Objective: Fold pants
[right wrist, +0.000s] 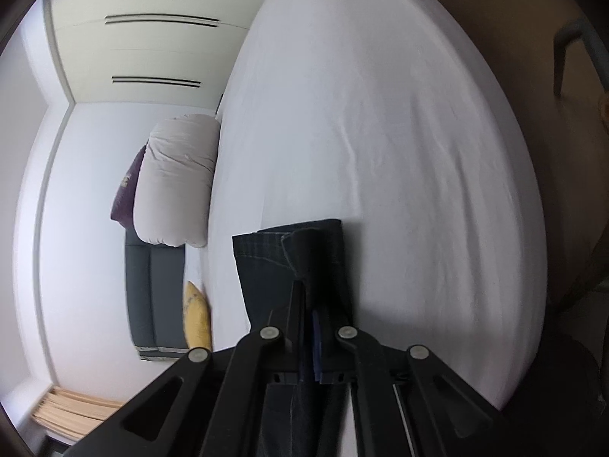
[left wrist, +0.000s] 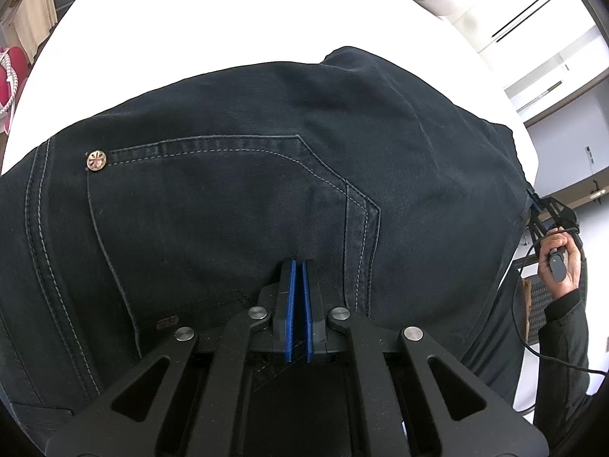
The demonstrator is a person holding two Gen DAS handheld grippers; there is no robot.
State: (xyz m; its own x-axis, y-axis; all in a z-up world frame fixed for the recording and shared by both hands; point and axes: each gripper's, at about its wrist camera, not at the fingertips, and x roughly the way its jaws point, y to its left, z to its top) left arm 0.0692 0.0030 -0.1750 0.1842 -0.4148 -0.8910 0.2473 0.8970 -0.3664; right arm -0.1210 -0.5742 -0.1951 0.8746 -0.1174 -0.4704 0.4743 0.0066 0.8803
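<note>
Left wrist view: mounted on the left gripper [left wrist: 299, 266], aimed steeply down, very close over the dark pants [left wrist: 236, 198] on the white bed [left wrist: 190, 19]. Right wrist view: mounted on the right gripper [right wrist: 309, 297], rolled sideways, tilted shallowly across the bed [right wrist: 380, 133] toward a pillow [right wrist: 175, 179] and wall. Shared: pants [right wrist: 266, 266], bed. Right hand [left wrist: 561, 266] visible at the left view's edge.

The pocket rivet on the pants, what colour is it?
Coppery bronze rivet on dark navy pants; clearest in the left wrist view.
</note>
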